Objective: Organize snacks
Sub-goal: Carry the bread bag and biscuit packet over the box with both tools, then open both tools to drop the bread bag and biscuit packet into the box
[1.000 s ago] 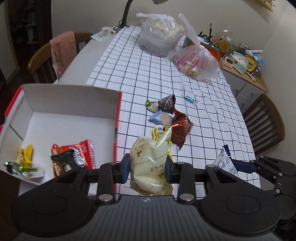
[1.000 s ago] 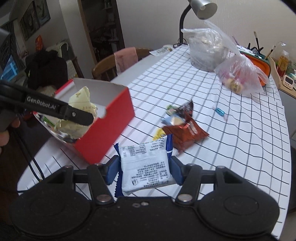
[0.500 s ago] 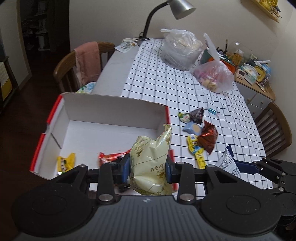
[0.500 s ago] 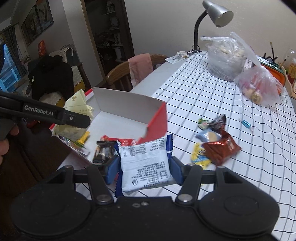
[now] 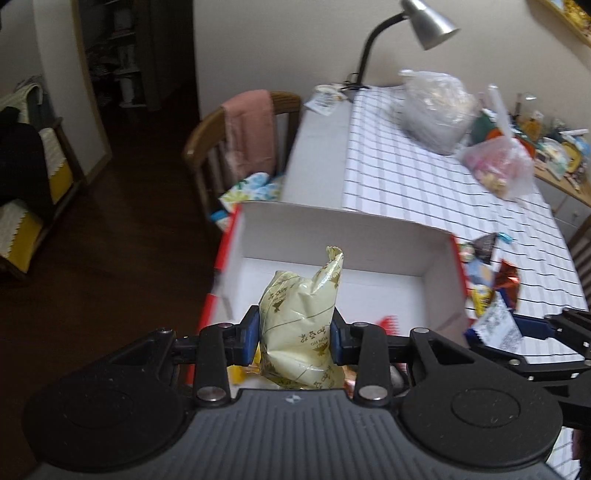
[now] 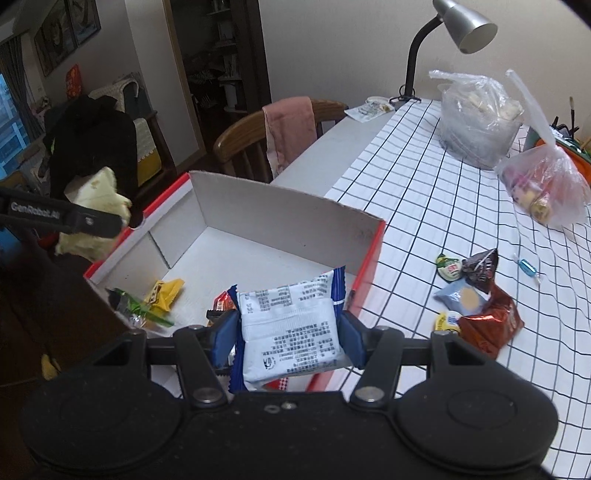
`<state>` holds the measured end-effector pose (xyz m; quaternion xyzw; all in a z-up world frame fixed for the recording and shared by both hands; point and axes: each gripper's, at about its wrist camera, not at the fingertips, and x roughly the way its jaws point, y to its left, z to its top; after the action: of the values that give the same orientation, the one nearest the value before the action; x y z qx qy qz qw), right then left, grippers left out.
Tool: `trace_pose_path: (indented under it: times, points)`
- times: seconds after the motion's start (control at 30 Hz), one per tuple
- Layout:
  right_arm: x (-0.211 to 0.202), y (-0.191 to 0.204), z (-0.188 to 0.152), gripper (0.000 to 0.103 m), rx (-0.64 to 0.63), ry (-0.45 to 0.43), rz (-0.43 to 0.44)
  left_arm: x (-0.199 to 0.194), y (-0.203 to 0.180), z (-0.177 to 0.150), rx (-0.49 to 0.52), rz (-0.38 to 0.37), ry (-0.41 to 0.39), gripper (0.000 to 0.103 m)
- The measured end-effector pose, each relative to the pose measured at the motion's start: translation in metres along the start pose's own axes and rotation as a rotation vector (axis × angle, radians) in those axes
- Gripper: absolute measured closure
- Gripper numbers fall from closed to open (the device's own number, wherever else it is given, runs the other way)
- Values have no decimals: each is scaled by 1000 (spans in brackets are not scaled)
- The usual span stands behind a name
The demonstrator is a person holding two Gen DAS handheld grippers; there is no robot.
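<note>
Where a black-and-white checked cloth [image 6: 436, 206] covers most of it, the long bench [image 5: 317, 155] carries a large open cardboard box [image 6: 280, 218], white inside and red outside, set at its near corner. A wooden chair [image 6: 243, 144] draped with a pink towel [image 6: 290, 125] stands beside the bench, and a grey desk lamp [image 6: 465, 26] rises at the far end near two clear plastic bags [image 6: 476, 118]. Over the box, the left gripper [image 5: 294, 334] has its blue fingers [image 5: 250, 334] pinching a pale yellow snack bag [image 5: 301, 321] with gold print. The right gripper [image 6: 288, 334] hangs above the box's near edge, its fingers [image 6: 351, 338] clamped on a white and blue snack packet [image 6: 290, 328]. Small wrapped snacks already lie on the box floor, among them a yellow wrapper [image 6: 166, 291] and a green one [image 6: 136, 306]. On the cloth just right of the box sits a loose cluster of snacks [image 6: 476, 295], including a shiny red-brown packet [image 6: 487, 325], with a small blue candy [image 6: 526, 266] slightly apart.
</note>
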<state>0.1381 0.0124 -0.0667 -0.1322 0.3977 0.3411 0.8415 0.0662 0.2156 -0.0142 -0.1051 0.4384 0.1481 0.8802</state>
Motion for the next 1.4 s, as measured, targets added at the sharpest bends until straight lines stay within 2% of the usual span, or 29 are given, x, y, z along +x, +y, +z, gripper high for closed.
trace_pose_path:
  times: [0.27,0.57,1.0,1.17,1.23,1.4]
  points:
    - [42,13,13,45,-25,55,3,40,19,15,30,40,84,68]
    - [80,28,18,45,-68,128,22,86,6,19,108,45,184,67]
    - [103,33,14,41,-78,200,48,128,-4,8,168,34,335,67]
    - [102,33,13,39,-75,197,53,129,-7,7,177,35,333,65]
    - [101,32,13,37,-73,194,53,128,-6,8,169,30,327,57]
    - [92,29,14,29,-55,171,59,121,-3,8,154,17,305,53]
